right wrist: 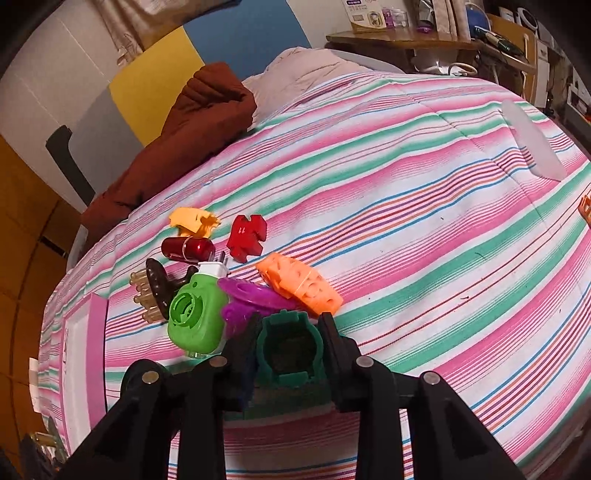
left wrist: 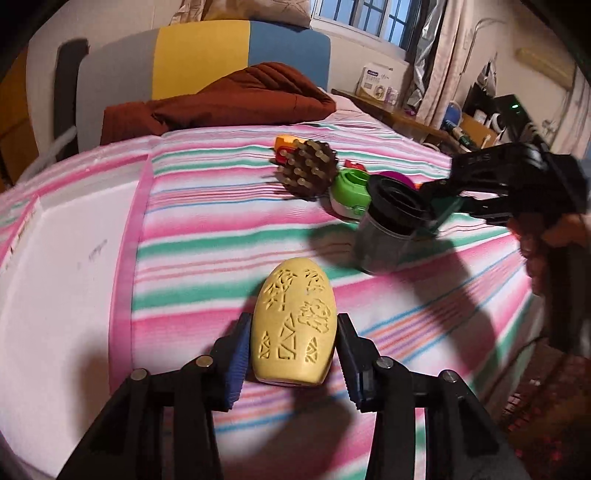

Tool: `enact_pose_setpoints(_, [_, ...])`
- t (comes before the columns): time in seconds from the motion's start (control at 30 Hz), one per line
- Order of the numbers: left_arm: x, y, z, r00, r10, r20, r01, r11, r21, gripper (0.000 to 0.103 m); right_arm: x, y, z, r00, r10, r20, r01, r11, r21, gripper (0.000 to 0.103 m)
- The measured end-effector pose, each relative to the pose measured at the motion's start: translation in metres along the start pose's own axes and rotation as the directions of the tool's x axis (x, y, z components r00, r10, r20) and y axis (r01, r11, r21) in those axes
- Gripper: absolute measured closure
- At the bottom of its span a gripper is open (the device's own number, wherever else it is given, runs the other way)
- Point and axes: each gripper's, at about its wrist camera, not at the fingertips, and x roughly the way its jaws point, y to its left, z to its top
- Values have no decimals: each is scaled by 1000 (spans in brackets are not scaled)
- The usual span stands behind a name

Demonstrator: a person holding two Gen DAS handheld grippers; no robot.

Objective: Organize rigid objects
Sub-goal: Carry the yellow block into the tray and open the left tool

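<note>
In the left wrist view my left gripper [left wrist: 293, 338] is shut on a yellow carved oval piece [left wrist: 293, 328], held just above the striped bedspread. My right gripper [right wrist: 288, 341] is shut on a dark green plastic piece [right wrist: 290, 354]; it also shows at the right of the left wrist view [left wrist: 448, 201], beside a grey cup with a black rim [left wrist: 388, 229]. A pile lies ahead of the right gripper: a green plug-in device [right wrist: 197, 317], a purple disc [right wrist: 255, 297], an orange perforated piece [right wrist: 299, 284], a brown massage brush [right wrist: 157, 288], a dark red capsule [right wrist: 188, 249], a red piece [right wrist: 245, 236] and a yellow piece [right wrist: 194, 221].
A white foam tray with a pink border [left wrist: 66, 258] lies on the bed at the left. A brown quilt [left wrist: 221, 99] is bunched at the headboard. A wooden desk with boxes [right wrist: 406, 33] stands beyond the bed. A translucent lid [right wrist: 532, 144] lies at the far right.
</note>
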Motion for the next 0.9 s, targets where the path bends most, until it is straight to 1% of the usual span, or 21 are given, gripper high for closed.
enact_pose_setpoints(0.17, [-19,5,-9,999,-51,17,51,998,-29,58,-10,2,1,999,-7,52,8,1000,-15,74])
enact_pose_setpoints(0.3, [-37,15,-10,996,-77,48,80,995,-66,58,-16,7,2,996,-20,91,24,999,-41,74])
enact_pose_setpoints(0.5, [-69,34,-5,990,-83,117,95,991,-95,58,-24,14,2,988,-49,147,62,994,-85,74])
enact_pose_setpoints(0.67, [-81,59,1,988,-58,143,78,987,-139,58,-25,16,1,986,-68,155,84,992,-94,74])
enact_pose_setpoints(0.8, [-83,87,5,989,-8,146,36,982,-187,58,-24,14,2,985,-75,152,89,992,-91,74])
enact_pose_setpoints(0.9, [-79,110,11,992,33,123,-6,977,-214,58,-19,14,2,988,-76,133,88,992,-88,74])
